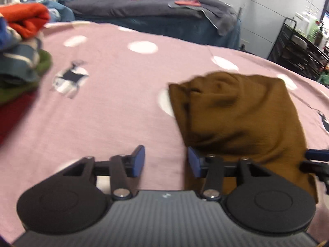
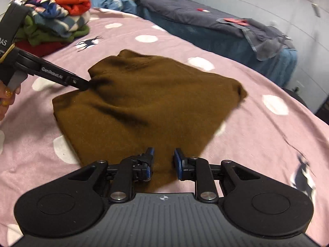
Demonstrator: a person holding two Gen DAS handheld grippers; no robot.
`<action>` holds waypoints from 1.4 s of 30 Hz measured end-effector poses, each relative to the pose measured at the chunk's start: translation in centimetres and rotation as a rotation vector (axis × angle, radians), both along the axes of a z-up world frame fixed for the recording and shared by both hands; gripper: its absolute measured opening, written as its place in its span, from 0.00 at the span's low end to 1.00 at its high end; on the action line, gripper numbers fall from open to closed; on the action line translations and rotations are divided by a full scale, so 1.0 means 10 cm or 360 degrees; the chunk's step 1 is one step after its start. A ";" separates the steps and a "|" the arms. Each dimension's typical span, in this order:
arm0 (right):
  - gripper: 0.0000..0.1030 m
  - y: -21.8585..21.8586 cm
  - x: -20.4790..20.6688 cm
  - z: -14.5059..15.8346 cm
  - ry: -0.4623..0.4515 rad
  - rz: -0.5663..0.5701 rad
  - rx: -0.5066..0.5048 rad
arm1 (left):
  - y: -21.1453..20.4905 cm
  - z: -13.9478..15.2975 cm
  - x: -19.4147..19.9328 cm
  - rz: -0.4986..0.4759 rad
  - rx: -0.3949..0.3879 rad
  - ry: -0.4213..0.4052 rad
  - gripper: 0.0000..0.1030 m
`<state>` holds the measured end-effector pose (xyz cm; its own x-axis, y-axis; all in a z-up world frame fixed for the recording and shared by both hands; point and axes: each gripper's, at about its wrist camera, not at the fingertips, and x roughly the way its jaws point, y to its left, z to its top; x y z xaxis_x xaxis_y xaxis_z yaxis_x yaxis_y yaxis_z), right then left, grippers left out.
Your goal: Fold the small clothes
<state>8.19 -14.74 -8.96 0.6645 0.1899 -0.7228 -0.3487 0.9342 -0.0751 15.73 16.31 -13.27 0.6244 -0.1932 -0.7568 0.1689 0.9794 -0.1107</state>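
A brown garment [image 2: 148, 105] lies folded on the pink spotted bedsheet [image 2: 257, 140]. It also shows in the left wrist view [image 1: 236, 119], to the right. My left gripper [image 1: 166, 160] is open and empty over the sheet, just left of the garment's edge. In the right wrist view the left gripper [image 2: 84, 85] reaches in from the left, its tip at the garment's left side. My right gripper [image 2: 163, 162] is open, with the garment's near edge lying between and under its fingers.
A pile of folded clothes [image 2: 55, 20], red, blue, green and checked, sits at the far left of the bed; it shows in the left wrist view [image 1: 20, 47] too. A second bed with dark bedding [image 2: 205, 18] stands behind. A black rack [image 1: 298, 49] is at the right.
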 end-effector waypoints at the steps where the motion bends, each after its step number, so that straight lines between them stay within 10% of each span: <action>1: 0.38 0.01 -0.06 0.04 -0.0024 -0.0006 0.0052 | 0.02 0.07 -0.02 -0.0009 -0.0046 -0.0021 0.44; 15: 0.58 -0.07 -0.42 0.01 0.0075 -0.0100 0.0132 | -0.31 0.10 -0.73 -0.0307 -0.0227 0.0024 0.61; 21: 0.90 -0.17 -0.46 0.11 0.0030 -0.0184 0.0215 | -0.10 0.04 -0.84 -0.0158 -0.0626 0.0090 0.73; 36: 0.98 -0.57 -0.12 -0.12 0.0115 -0.0511 0.0598 | -0.05 -0.49 -0.53 0.0075 -0.1110 0.0262 0.85; 42: 1.00 -0.89 0.12 -0.32 0.0174 -0.0737 0.1086 | -0.10 -0.56 -0.36 0.0178 -0.1217 0.0230 0.85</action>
<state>9.42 -23.65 -12.13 0.7158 0.3347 -0.6129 0.1097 0.8129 0.5719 12.17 15.36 -18.86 0.5764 -0.6352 -0.5141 0.0066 0.6327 -0.7744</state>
